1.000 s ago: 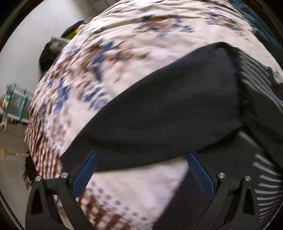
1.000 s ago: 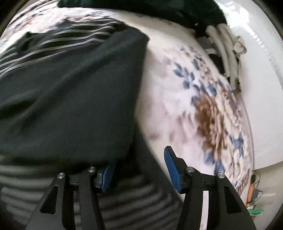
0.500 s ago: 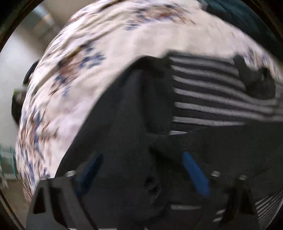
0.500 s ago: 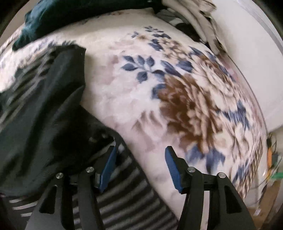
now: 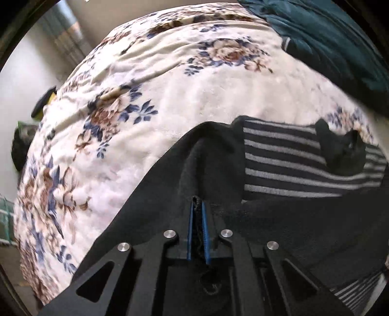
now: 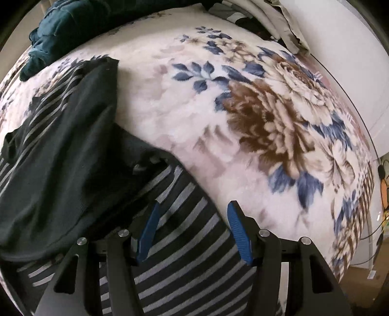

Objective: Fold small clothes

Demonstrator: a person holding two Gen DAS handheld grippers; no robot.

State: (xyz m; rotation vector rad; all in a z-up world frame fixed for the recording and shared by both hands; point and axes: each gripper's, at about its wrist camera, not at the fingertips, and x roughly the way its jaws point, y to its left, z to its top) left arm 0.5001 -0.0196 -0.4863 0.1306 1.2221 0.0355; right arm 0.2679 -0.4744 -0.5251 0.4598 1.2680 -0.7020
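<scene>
- The left gripper (image 5: 197, 206) has its blue pads pressed together on a pinched ridge of the black garment (image 5: 170, 194); a thin strip of dark cloth shows between them. Its jaws have just been closing.
- The right gripper (image 6: 192, 209) stands about half open above the striped garment (image 6: 184, 243); its pads flank the grey-and-dark stripes without pressing on them, and whether they touch the cloth cannot be told.
- No brand, label or writing can be read on either garment or on the grippers.
- In the left wrist view the black garment runs from the pads up and away in a narrowing fold toward the middle of the bed, its long axis roughly along the gripper's line.
- In the right wrist view the same black garment (image 6: 60, 145) lies over the striped one, which stretches diagonally from lower right to upper left.
- Both pieces lie on the floral blanket (image 6: 243, 121), which is bare to the right of the garments as far as the bed's edge.
- At the far end sit a teal cloth heap (image 6: 60, 21) and some folded pale fabric (image 6: 279, 21).
</scene>
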